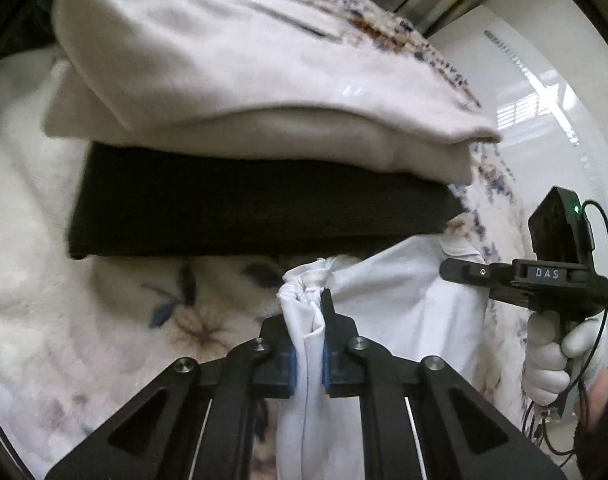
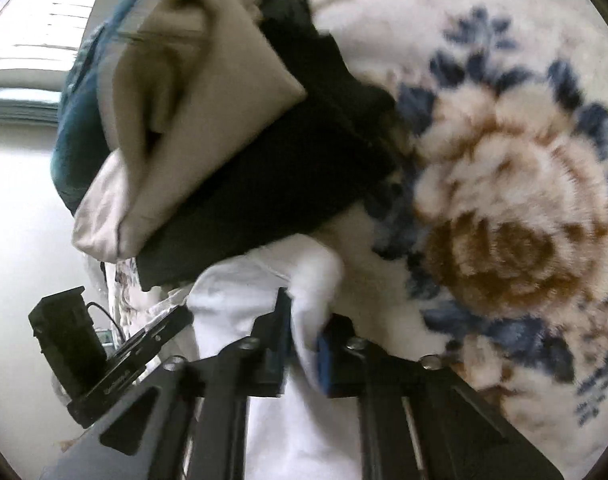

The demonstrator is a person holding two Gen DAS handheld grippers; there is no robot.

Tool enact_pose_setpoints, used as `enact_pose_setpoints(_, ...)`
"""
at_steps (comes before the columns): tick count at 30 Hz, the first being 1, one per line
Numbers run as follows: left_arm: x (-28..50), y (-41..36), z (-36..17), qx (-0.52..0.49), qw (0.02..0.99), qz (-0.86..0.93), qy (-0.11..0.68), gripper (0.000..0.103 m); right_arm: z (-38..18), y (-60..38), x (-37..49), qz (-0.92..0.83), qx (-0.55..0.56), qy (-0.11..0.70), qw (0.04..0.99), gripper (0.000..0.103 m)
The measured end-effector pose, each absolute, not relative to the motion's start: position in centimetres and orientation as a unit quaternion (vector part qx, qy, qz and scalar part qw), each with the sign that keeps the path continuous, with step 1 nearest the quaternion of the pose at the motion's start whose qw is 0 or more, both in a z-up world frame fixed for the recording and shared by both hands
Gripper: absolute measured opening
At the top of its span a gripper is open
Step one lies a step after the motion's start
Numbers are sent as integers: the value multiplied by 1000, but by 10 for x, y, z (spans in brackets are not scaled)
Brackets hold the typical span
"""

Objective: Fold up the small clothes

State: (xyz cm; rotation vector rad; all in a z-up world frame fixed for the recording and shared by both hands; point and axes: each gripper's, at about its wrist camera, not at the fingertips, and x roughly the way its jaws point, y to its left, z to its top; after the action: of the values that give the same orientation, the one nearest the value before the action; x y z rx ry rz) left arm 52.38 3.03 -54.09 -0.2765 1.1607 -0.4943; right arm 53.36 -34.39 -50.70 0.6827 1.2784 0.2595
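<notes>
both claws are pinching the same white garment (image 1: 388, 292), each at a different spot along its edge. left gripper (image 1: 308, 354) is clamping a bunched, gathered corner between its blue pads (image 1: 292, 368), with the cloth trailing down between the fingers; right gripper (image 2: 301, 354) is closing on another fold of it, seen from its own camera with white fabric running under the fingers. holding two separated points is likely keeping the edge spread between them, so it can be carried over and laid as a straight fold rather than a crumple. the garment is hanging just in front of a stack of folded clothes, a cream piece (image 1: 239, 80) lying on a black one (image 1: 259, 216), which are resting on a fluffy floral blanket (image 2: 504, 208). that stack is probably where this piece is heading. the right-wrist view is blurring, so finer detail there is hard to tell.
</notes>
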Motion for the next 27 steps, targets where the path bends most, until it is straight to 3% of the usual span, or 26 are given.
enact_pose_setpoints(12, 422, 58, -445, -128, 825, -263, 483, 7, -397, -336, 406, 185, 275, 527, 783, 7)
enact_pose_setpoints(15, 392, 53, -445, -122, 815, -257, 505, 12, -391, -322, 352, 205, 265, 543, 770, 9)
enact_pose_setpoints(17, 358, 62, -457, -125, 800, -245, 534, 21, -394, -320, 318, 211, 248, 566, 757, 11)
enact_pose_setpoints(19, 324, 74, -471, -131, 785, -225, 562, 44, -413, -313, 283, 218, 233, 608, 727, 33)
enact_pose_setpoints(21, 290, 96, -487, -151, 770, -191, 590, 52, -433, -309, 248, 214, 214, 651, 696, 50)
enact_pose_setpoints(27, 263, 122, -506, -197, 750, -128, 619, 52, -443, -327, 205, 159, 245, 665, 687, 50)
